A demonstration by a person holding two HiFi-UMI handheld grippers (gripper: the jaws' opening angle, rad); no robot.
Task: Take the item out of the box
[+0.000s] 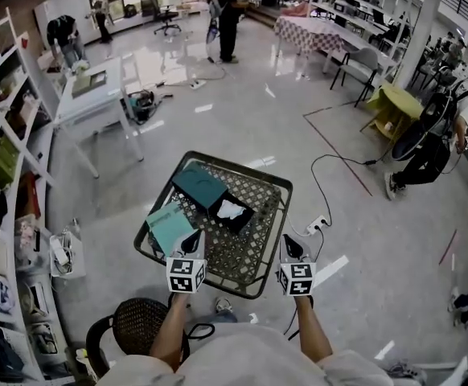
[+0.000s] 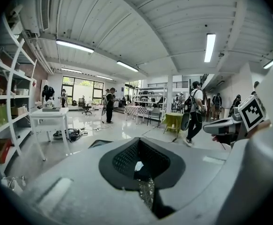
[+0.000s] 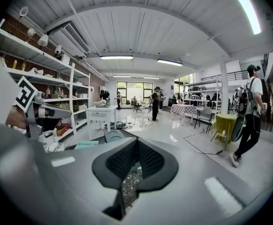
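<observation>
Mesh table (image 1: 254,252) ahead; my left claw (image 1: 194,238) and right claw (image 1: 289,243) closed, empty. White item (image 1: 232,210) in the box (image 1: 245,223) beyond looks soft, light; I'd pinch its middle.

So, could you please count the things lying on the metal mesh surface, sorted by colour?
Dark teal flat piece: 1
Light teal flat piece: 1
Black box: 1
White item inside the black box: 1
Total: 4

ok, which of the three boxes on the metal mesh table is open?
The black box, rightmost, with a white item inside; the dark teal box and the light teal box show only flat tops.
</observation>
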